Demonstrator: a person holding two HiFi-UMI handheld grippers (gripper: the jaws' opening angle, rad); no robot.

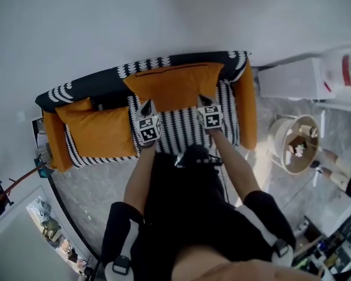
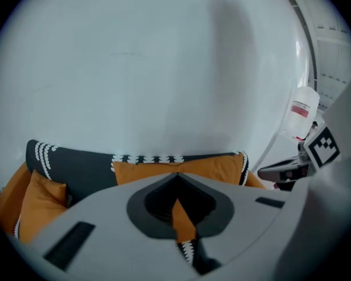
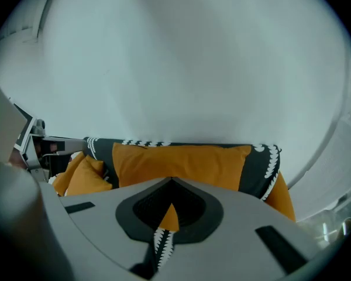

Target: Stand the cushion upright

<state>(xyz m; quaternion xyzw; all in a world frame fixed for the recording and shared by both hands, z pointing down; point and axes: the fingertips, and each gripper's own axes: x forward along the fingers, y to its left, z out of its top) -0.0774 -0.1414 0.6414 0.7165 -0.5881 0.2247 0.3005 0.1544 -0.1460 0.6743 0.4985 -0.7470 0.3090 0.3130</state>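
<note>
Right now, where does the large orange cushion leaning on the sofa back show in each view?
Head view: the large orange fabric cushion sits top centre, against the black patterned sofa back.
Left gripper view: a low orange band, centre to right.
Right gripper view: a wide block across the middle.
Shared landmark: the smaller orange cushion, to its left in every view.

We see a striped sofa [image 1: 181,130] holding a small orange cushion [image 1: 99,132] at its left end and a large orange cushion [image 1: 175,86] against its back.
</note>
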